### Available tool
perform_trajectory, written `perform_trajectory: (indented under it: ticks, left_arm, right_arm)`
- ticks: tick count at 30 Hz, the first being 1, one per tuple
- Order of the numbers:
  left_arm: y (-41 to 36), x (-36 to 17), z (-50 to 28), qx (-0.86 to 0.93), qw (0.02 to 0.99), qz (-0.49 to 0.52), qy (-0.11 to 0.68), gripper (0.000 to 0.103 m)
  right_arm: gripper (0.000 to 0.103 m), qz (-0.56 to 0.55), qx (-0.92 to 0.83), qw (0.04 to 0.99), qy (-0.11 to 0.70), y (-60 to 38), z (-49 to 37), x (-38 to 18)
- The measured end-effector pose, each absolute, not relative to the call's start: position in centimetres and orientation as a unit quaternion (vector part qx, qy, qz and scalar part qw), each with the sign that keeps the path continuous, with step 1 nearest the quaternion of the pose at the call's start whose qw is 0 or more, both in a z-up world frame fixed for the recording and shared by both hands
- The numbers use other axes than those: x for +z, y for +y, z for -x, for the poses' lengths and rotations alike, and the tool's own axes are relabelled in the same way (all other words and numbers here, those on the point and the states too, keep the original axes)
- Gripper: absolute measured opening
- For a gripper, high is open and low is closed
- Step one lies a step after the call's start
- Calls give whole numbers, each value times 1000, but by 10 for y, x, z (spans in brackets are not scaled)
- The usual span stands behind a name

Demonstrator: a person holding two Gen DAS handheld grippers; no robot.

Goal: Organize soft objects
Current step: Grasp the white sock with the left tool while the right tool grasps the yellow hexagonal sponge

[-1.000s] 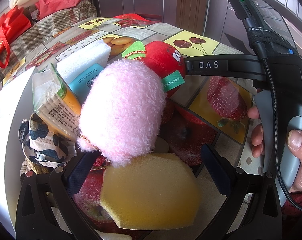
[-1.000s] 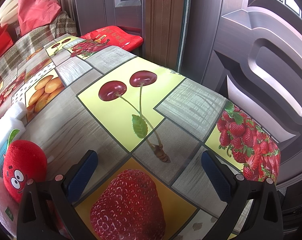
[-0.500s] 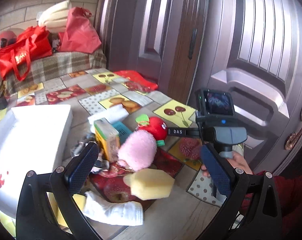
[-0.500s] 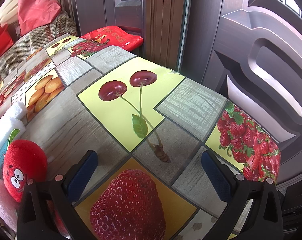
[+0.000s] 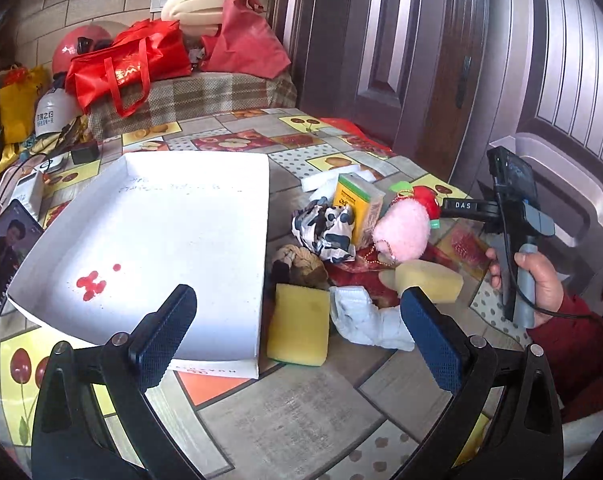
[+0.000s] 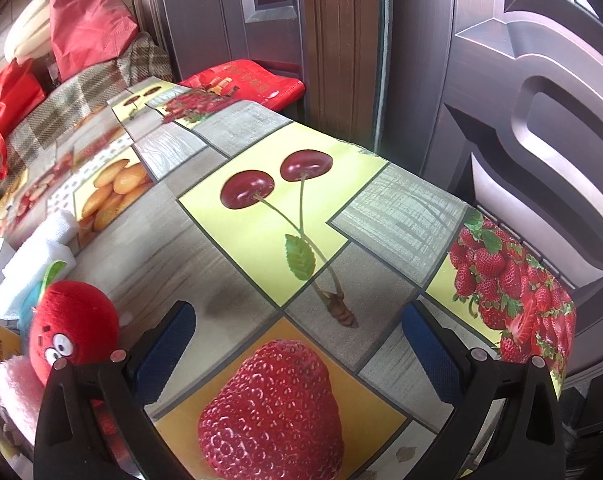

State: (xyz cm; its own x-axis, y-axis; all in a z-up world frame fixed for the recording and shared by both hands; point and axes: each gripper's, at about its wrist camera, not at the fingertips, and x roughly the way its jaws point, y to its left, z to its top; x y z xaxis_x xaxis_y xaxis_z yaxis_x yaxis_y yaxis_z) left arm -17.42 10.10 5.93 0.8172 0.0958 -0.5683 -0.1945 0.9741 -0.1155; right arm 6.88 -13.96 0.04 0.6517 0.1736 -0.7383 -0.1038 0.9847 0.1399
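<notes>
— What are the left tongs (image 5: pixel 297 332) doing?
— Held above the counter (image 5: pixel 301 408), arms spread wide, nothing between them. Just beyond the tips lie a flat yellow sponge (image 5: pixel 299 329) and a crumpled white cloth (image 5: pixel 367 320), the sponge right against the wall of the white tray (image 5: pixel 257 280).

— And further out?
— Past the sponge, a knotted rope ball (image 5: pixel 301 266), then a black-and-white patterned cloth (image 5: pixel 327 229). To the right of those, a pale yellow foam block (image 5: pixel 427 282) with a pink fluffy toy (image 5: pixel 401 232) just behind it. A yellow carton (image 5: pixel 357 204) stands upright between the patterned cloth and the pink toy, and a white foam piece (image 5: pixel 321 180) lies behind the carton. The whole pile sits just beside the tray's right wall; none of it is inside.

— The right tongs (image 6: pixel 297 354)?
— Also spread apart, holding nothing, low over the printed strawberry on the counter. The red plush strawberry (image 6: pixel 73 326) with a cartoon face sits just left of the left arm. From the other camera it is behind the pink toy, and the person's right hand (image 5: pixel 535 280) grips the handle well to the right of the pile.

— Anything to the left of the tray?
— A phone (image 5: pixel 5 256) with a lit screen leans at the tray's left edge. Beyond the counter, a red bag (image 5: pixel 125 68) rests on a checked cover.
</notes>
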Motion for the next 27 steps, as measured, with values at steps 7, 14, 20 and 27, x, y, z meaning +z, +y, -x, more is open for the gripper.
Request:
perform_trajectory:
  ticks: [7, 14, 20, 27]
  left_arm:
    - [57, 57, 149, -5, 948, 19, 318, 102]
    - [38, 27, 113, -40, 920, -20, 390, 96]
    - [34, 8, 105, -45, 903, -32, 425, 81]
    - [36, 9, 105, -48, 904, -26, 425, 71]
  right_arm:
    - [103, -78, 312, 930, 176, -170, -4, 55]
    - [103, 96, 515, 802, 286, -106, 31, 47]
    - [103, 165, 533, 749, 358, -76, 48, 6]
    - [61, 175, 546, 733, 365, -62, 50, -2]
